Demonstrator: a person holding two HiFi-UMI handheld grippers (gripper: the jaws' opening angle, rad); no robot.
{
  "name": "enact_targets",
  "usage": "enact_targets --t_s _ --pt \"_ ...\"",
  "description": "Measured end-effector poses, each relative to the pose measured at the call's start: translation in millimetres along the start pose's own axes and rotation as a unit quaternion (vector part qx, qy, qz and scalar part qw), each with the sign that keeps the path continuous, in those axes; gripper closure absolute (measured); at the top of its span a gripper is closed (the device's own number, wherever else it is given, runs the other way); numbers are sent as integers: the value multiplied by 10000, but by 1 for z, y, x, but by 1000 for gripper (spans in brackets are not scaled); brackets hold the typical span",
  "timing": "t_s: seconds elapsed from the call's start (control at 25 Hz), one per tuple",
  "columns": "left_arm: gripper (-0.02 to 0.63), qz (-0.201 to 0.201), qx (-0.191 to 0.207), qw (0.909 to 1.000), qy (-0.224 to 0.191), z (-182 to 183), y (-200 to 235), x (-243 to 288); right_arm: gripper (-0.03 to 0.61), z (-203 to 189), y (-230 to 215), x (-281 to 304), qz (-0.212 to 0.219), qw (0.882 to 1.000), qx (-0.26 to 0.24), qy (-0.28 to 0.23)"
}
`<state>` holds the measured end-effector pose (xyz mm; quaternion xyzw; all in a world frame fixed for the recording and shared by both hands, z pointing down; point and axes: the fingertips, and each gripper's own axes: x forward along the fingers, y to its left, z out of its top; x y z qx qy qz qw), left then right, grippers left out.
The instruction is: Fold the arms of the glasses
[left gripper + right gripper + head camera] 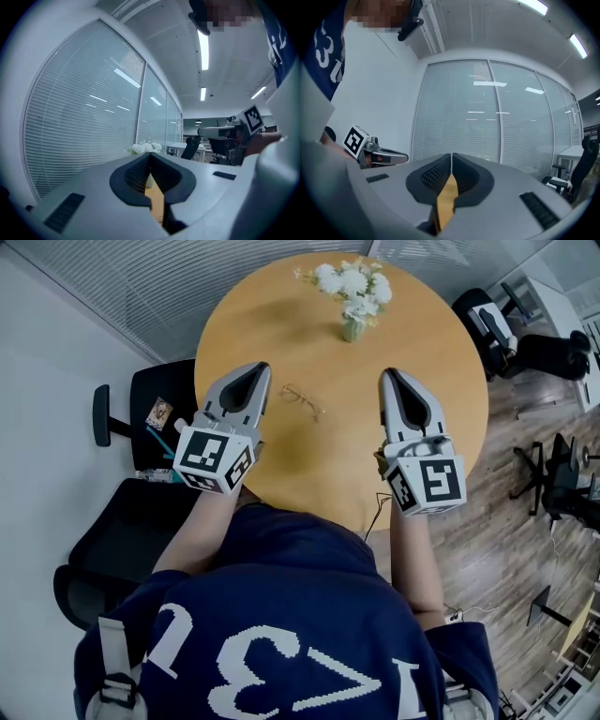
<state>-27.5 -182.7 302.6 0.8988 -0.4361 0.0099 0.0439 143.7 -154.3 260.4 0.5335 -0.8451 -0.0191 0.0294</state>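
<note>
Thin wire-framed glasses (303,399) lie on the round wooden table (281,324), between my two grippers and apart from both. My left gripper (259,368) hovers to the left of them, held level, jaws shut with nothing between them. My right gripper (388,374) hovers to the right, also shut and empty. In the left gripper view the closed tips (150,154) point toward the flowers (143,148). The right gripper view shows its closed tips (452,155) with only the tabletop seen through the gap behind them; the glasses are hidden in both gripper views.
A small vase of white flowers (354,292) stands at the table's far side. Black office chairs sit at the left (141,427) and at the back right (525,343). Glass walls with blinds (497,112) surround the room.
</note>
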Motion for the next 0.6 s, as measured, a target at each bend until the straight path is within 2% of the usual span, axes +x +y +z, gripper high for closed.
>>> enact_targets --t_s 0.6 --pt "598 95 -9 9999 -83 3 6 -6 546 10 4 -4 -70 9998 -58 -185"
